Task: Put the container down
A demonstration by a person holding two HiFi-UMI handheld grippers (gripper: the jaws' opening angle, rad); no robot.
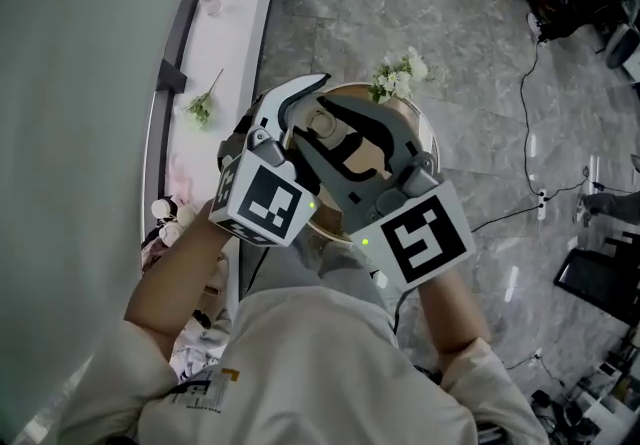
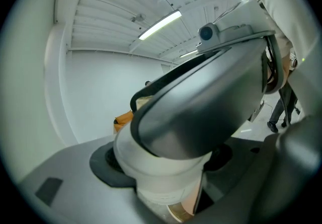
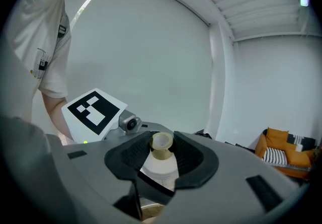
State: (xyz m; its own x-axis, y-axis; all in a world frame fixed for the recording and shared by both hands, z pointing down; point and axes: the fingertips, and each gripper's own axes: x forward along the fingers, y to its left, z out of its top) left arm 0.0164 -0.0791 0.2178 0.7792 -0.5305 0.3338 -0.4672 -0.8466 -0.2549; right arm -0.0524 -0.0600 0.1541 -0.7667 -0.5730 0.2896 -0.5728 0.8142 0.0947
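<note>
**Grip state.** The left hand-held gripper [image 2: 163, 165] is clamped on the white body of the container [image 3: 161, 166]. Its dark pads [image 2: 106, 163] bear on the rounded lower wall. The right hand-held gripper [image 3: 162, 148] is closed higher up, with its ribbed pads on either side of the shoulder, just below the tan collar [image 3: 161, 142]. Neither gripper is spread or empty. The two sets of jaws cross one over the other around the same item.

**Location.** The container is carried between both grippers in front of the person's chest. In the head view it is above a round tabletop [image 1: 428, 133] with a gold rim. No view shows whether its base touches that tabletop.

**Handling.**
- The wall looks smooth and glazed, so treat it as rigid, slippery and breakable.
- Its weight is probably modest.
- The narrowing under the collar is the safer seat for the pads, because the collar stops a downward slip.
- The round body gives the pads less to hold.

**Surroundings.** White flowers [image 1: 398, 76] lie at the far edge of the tabletop. Grey floor [image 1: 450, 23] lies beyond.
</note>
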